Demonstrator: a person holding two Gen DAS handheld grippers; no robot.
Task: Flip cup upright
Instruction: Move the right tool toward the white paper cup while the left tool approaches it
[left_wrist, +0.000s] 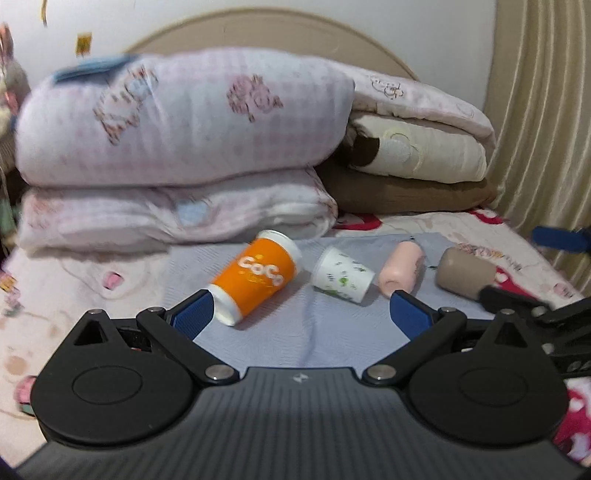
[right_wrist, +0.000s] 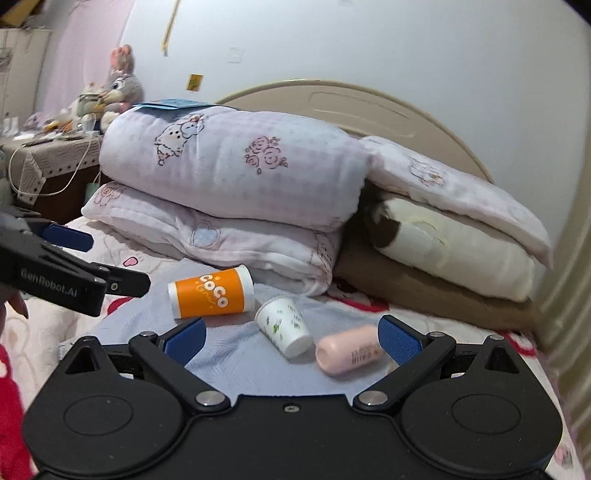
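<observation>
Several cups lie on their sides on a pale blue cloth (left_wrist: 314, 332) on the bed. An orange CoCo cup (left_wrist: 255, 275) (right_wrist: 212, 292) lies at the left. A small white cup with green print (left_wrist: 343, 275) (right_wrist: 284, 325) lies beside it. A pink cup (left_wrist: 400, 269) (right_wrist: 349, 349) and a tan cup (left_wrist: 463, 273) lie further right. My left gripper (left_wrist: 301, 308) is open, just short of the orange and white cups. My right gripper (right_wrist: 291, 332) is open, with the white cup between its fingers' line and the pink cup near its right finger.
Folded pink quilts (left_wrist: 177, 147) (right_wrist: 229, 177) and brown and cream blankets (left_wrist: 413, 166) are stacked behind the cups against the headboard. A curtain (left_wrist: 546, 110) hangs at the right. A bedside table with toys (right_wrist: 55, 140) stands at the left. The left gripper (right_wrist: 74, 273) shows in the right wrist view.
</observation>
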